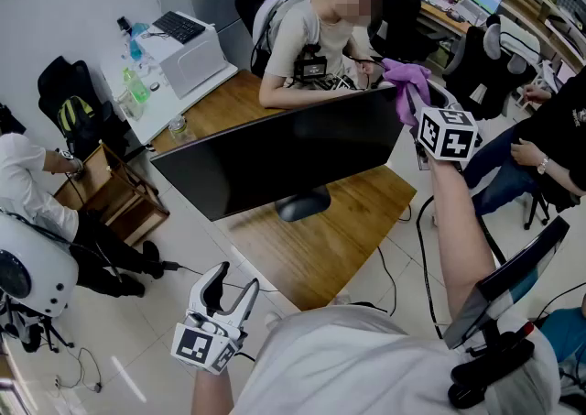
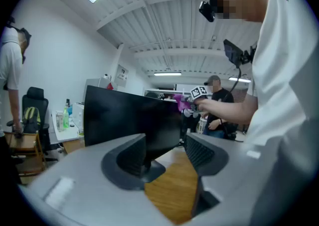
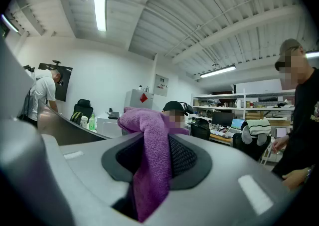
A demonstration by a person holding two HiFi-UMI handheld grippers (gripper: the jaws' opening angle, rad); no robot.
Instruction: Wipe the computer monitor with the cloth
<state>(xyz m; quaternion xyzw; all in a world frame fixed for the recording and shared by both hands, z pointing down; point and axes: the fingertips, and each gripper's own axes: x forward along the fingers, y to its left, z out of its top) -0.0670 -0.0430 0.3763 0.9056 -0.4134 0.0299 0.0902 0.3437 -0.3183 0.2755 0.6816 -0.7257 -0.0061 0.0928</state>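
A wide black monitor (image 1: 275,157) stands on a wooden table (image 1: 316,244), screen toward me, on a dark oval foot (image 1: 302,205). My right gripper (image 1: 414,103) is raised at the monitor's upper right corner, shut on a purple cloth (image 1: 406,85). In the right gripper view the cloth (image 3: 149,155) hangs pinched between the jaws, and the monitor's edge (image 3: 65,127) shows at left. My left gripper (image 1: 231,292) hangs low near my body, off the table's front edge, open and empty. The left gripper view shows the monitor (image 2: 129,117) beyond the parted jaws, with the cloth (image 2: 180,102) at its corner.
A person (image 1: 316,33) sits right behind the monitor at the table's far side. Another person (image 1: 37,193) sits at left by a small wooden stand (image 1: 114,193). A white side table (image 1: 160,83) holds bottles and a box. Office chairs and a seated person (image 1: 549,143) crowd the right.
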